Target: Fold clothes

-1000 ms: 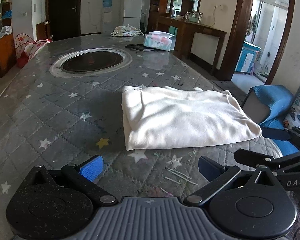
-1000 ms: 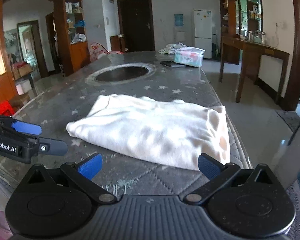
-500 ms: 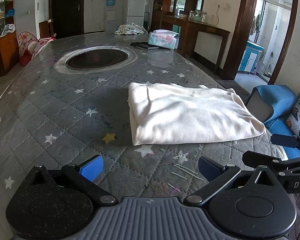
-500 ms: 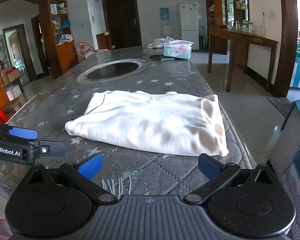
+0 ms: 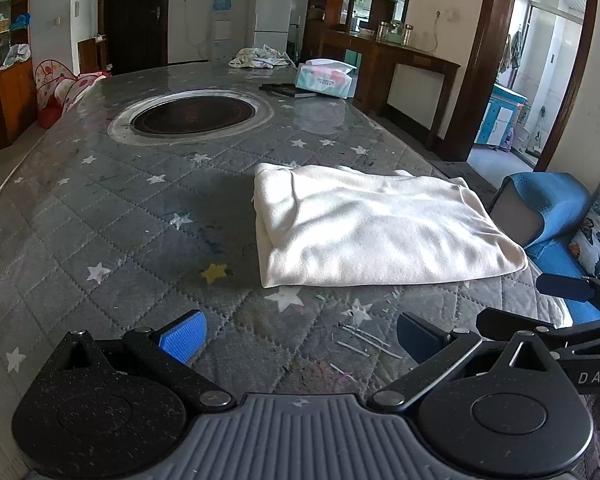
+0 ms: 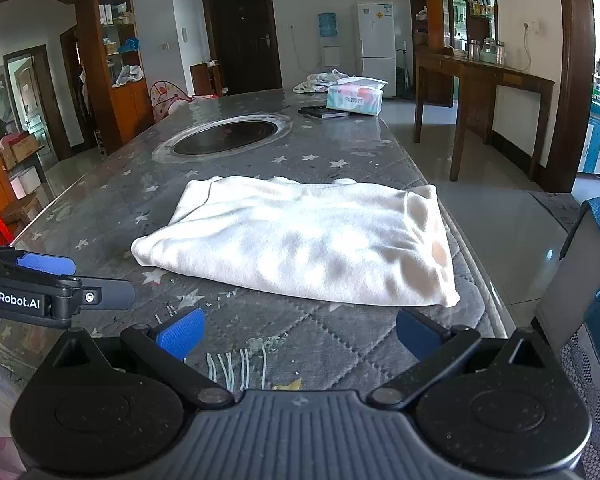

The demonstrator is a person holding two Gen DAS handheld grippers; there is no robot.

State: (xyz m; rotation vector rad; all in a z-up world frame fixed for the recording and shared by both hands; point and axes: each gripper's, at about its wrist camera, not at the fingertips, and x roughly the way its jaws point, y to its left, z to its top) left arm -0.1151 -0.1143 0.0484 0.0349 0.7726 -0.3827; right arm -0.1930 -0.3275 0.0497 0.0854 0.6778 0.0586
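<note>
A folded cream-white garment point(image 5: 376, 228) lies flat on the grey star-quilted table point(image 5: 100, 216), near its right edge; it also shows in the right wrist view point(image 6: 312, 240). My left gripper point(image 5: 300, 340) is open and empty, held near the table's front edge, short of the garment. My right gripper point(image 6: 298, 336) is open and empty, also short of the garment. The right gripper's fingers point(image 5: 564, 288) show at the right of the left wrist view. The left gripper's fingers point(image 6: 48, 264) show at the left of the right wrist view.
A round inset hot plate point(image 5: 194, 114) sits in the table's middle. A tissue box point(image 5: 326, 78), a dark flat object point(image 5: 286, 90) and a bundle of cloth point(image 5: 262, 57) lie at the far end. A blue chair point(image 5: 548, 208) stands right of the table.
Both grippers have drawn back from the garment, towards the table's front edge. The garment lies still and both grippers stay open.
</note>
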